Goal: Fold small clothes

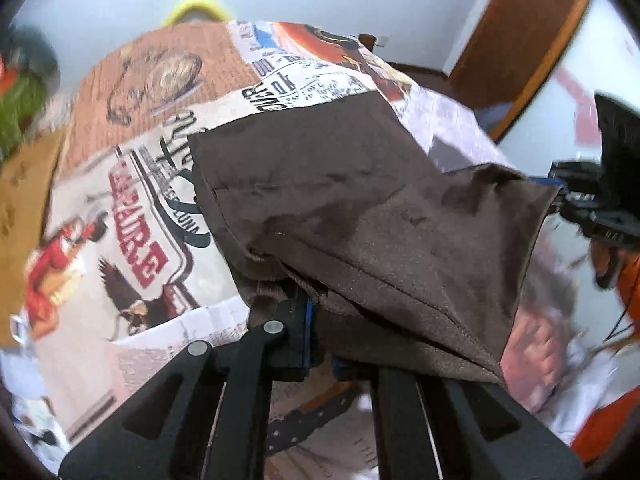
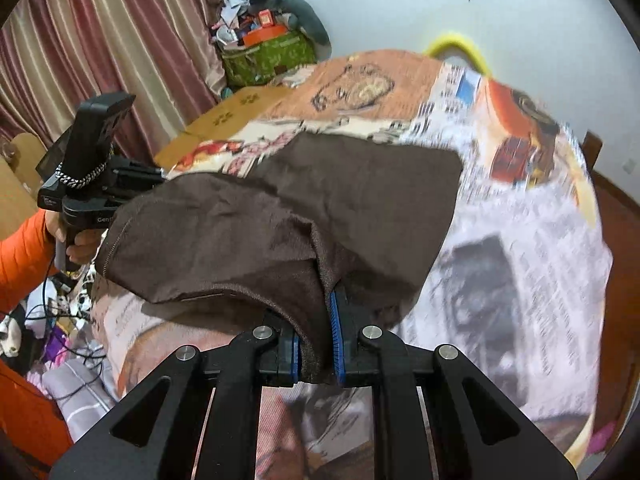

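We note both grippers clamped on the brown garment [image 2: 248, 216]: left gripper [image 1: 316, 344] and right gripper [image 2: 314, 344] each pinch an edge. It hangs over the printed bedspread [image 2: 520, 220], far end resting on it.

A bed carries everything, covered by a printed spread [image 2: 520, 216] of newsprint, an orange panel with a drawn head toward 12 o'clock, and red lettering and an eagle at 9 o'clock in the left wrist view. A brown cloth [image 2: 360, 200] lies on it near the middle, its near edge lifted toward 6 o'clock.
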The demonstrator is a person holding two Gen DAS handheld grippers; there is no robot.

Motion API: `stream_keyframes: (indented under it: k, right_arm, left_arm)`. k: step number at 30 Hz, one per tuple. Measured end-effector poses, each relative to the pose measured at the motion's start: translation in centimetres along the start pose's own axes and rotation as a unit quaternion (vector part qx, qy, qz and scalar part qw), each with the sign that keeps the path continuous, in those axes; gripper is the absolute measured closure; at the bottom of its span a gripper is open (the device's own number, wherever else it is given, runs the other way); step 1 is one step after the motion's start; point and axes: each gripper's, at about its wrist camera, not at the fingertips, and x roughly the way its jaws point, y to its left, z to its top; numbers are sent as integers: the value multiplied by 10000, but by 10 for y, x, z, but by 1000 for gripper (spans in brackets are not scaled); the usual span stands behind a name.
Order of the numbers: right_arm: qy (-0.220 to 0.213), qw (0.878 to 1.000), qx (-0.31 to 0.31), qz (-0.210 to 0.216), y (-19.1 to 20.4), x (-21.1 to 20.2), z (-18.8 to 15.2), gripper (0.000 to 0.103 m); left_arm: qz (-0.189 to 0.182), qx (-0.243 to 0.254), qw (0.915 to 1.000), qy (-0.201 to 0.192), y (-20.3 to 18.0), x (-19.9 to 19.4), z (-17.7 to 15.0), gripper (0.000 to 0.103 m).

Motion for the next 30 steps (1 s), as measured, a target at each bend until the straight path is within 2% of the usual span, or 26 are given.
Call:
stream_keyframes:
  k: [9, 13, 20, 23, 26, 27, 29, 30]
  right_arm:
    - [175, 9995, -66, -247, -37, 37, 57, 92]
    - [356, 9988, 74, -321, -58, 68, 71, 92]
    - [778, 9944, 682, -231, -94, 114, 77, 91]
    - [792, 9932, 850, -23, -99, 114, 74, 83]
    - [702, 9938, 857, -11, -97, 103, 73, 70]
    - [642, 9945, 822, -22, -96, 98, 73, 64]
    - [458, 9959, 781, -77, -92, 81, 72, 53]
    - [365, 9963, 769, -102, -90, 72, 71, 51]
  left_arm:
    - [-260, -628, 9970, 366, 38, 35, 35, 97]
    - [-508, -1193, 9895, 638, 67, 58, 45, 97]
    - [-390, -1537, 9844, 760, 96, 87, 66, 90]
    - [-210, -1339, 9883, 706, 92, 87, 70, 88]
    - [25, -1045, 9923, 664, 82, 84, 71, 78]
    - [66, -970, 9931, 653, 81, 83, 70, 72]
    - [322, -746, 9950, 573, 73, 77, 67, 52]
    - [472, -628, 9956, 513, 69, 73, 65, 41]
